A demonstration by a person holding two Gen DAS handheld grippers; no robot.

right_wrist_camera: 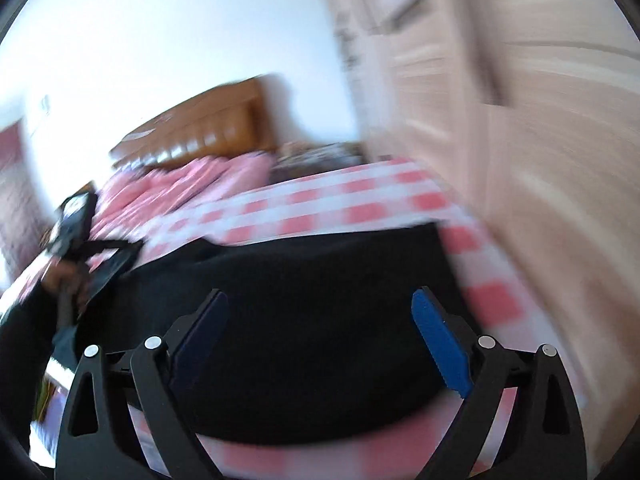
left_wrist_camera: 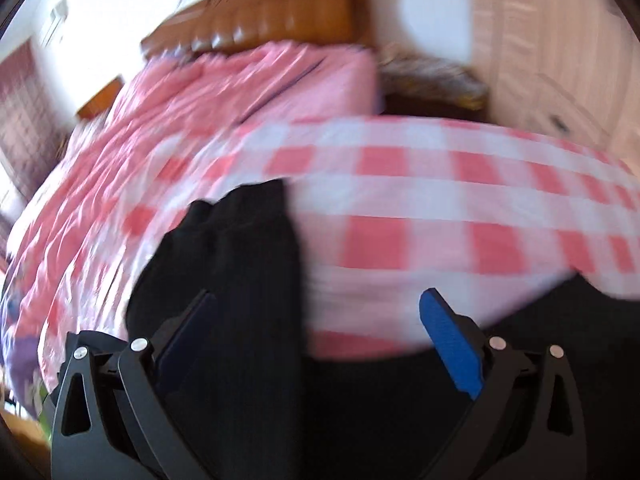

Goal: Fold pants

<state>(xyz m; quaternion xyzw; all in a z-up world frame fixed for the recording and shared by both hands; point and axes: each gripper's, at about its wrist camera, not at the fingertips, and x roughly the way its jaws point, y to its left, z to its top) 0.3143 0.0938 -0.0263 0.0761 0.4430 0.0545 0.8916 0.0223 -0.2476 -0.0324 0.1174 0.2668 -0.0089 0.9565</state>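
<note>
Your work surface is a bed (left_wrist_camera: 400,208) with a pink and white checked sheet, pretty smeared by motion blur in both views. Up at the far end there's a rumpled pink duvet (left_wrist_camera: 224,92) bunched against a brown padded headboard (left_wrist_camera: 276,12). Behind that is a plain white wall (right_wrist_camera: 160,40), and off to the right side you've got pale wood wardrobe doors (right_wrist_camera: 540,120). Something patterned and dark sits between the duvet and the wardrobe, too blurry to name.

The pants (right_wrist_camera: 312,292) are black and lie flat on the checked sheet at the near end of the bed.

Your right gripper (right_wrist_camera: 320,336) has both jaws spread wide, with nothing pinched. From its camera the pants fill the space between and below the 2 fingers, but the pads aren't pressing on the cloth.

Your left gripper (left_wrist_camera: 318,336) is spread wide too, nothing clamped. In its view 1 long black part of the pants runs up past the left finger (left_wrist_camera: 188,332), and more black cloth sits low under the right finger (left_wrist_camera: 452,340), with bare sheet showing in the gap.

The right view also catches your left gripper out at the left edge, above the edge of the pants.
</note>
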